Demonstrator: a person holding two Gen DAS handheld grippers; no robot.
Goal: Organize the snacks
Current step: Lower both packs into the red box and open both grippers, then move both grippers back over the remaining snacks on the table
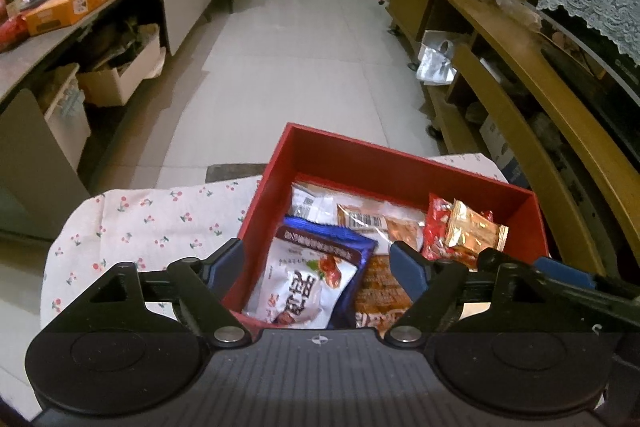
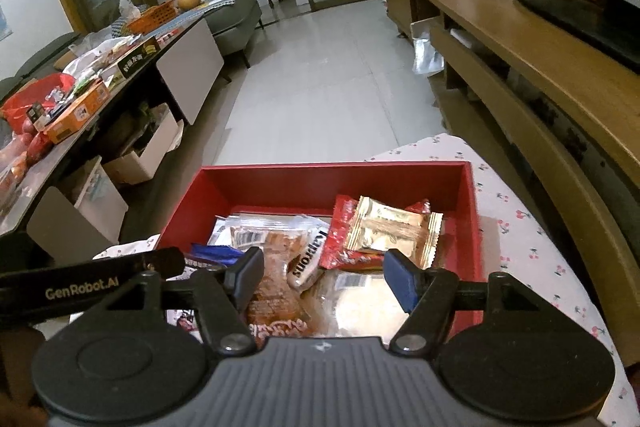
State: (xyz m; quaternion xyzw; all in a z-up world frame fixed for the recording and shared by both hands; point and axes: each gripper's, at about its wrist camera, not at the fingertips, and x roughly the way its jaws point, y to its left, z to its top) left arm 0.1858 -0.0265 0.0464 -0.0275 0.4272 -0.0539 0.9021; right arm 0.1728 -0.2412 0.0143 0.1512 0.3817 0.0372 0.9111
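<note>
Inside red box (image 2: 280, 183): gold packet (image 2: 390, 233), blue-white bag (image 1: 316, 275).

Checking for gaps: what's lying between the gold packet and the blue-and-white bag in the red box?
An orange packet with a barcode, seen in the left wrist view.

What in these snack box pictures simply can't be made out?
- Left wrist view: the near end of the red cardboard box is hidden behind the left gripper.
- Right wrist view: the pale clear-wrapped packet is blurred, its label unreadable.
- Both views: bottom-layer snacks are covered by upper packets.
</note>
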